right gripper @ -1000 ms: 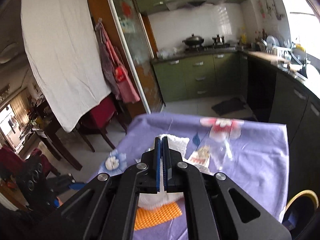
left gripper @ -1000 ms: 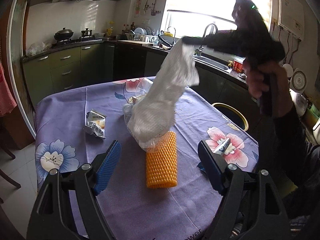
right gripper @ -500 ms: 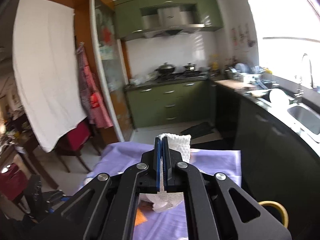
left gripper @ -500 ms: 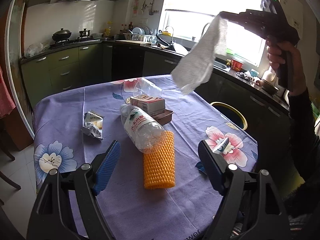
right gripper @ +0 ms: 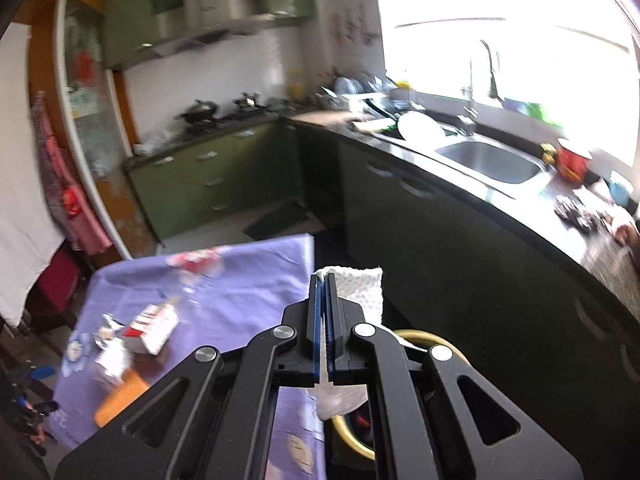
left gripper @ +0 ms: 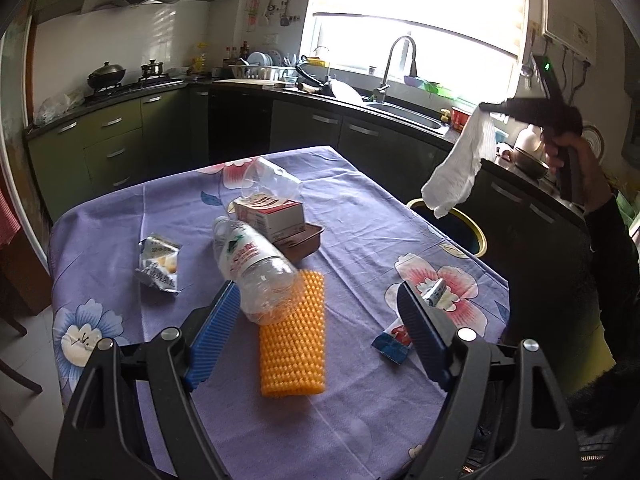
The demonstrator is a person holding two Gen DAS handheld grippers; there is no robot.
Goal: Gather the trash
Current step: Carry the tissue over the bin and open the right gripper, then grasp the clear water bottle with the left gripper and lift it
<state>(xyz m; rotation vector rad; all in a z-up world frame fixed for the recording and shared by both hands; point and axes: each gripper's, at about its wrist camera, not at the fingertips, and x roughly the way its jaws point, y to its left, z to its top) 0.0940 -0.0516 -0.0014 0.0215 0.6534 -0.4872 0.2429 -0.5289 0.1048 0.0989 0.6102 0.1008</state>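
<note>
Through my left wrist camera, my left gripper (left gripper: 316, 328) hangs low over the near part of the table (left gripper: 360, 432), its jaws spread wide and holding nothing. Between them lies an orange spiked mat (left gripper: 294, 340), and a clear plastic bottle (left gripper: 252, 264) rests with its base on the far end of that mat. Beyond the bottle sits a small carton (left gripper: 270, 216) on a brown tray (left gripper: 300, 242), with a crumpled clear plastic cup (left gripper: 272, 180) behind it. A torn snack wrapper (left gripper: 158, 264) lies left of the bottle, and a small wrapper (left gripper: 394, 342) and a scrap (left gripper: 434, 294) lie right of the mat by my right-hand finger. Off the table's right edge stands a yellow-rimmed trash bin (left gripper: 474, 232). Above it my right gripper (left gripper: 486, 107) is clamped on a white paper towel (left gripper: 460, 168), which dangles with its lower end just over the bin's rim. Through my right wrist camera, my right gripper (right gripper: 323, 280) has its jaws pressed together on the paper towel (right gripper: 362, 288); the towel sticks out past the fingertips and hangs below them. The trash bin (right gripper: 440, 342) is directly beneath, beside the table (right gripper: 248, 280). The view is motion-blurred.
</note>
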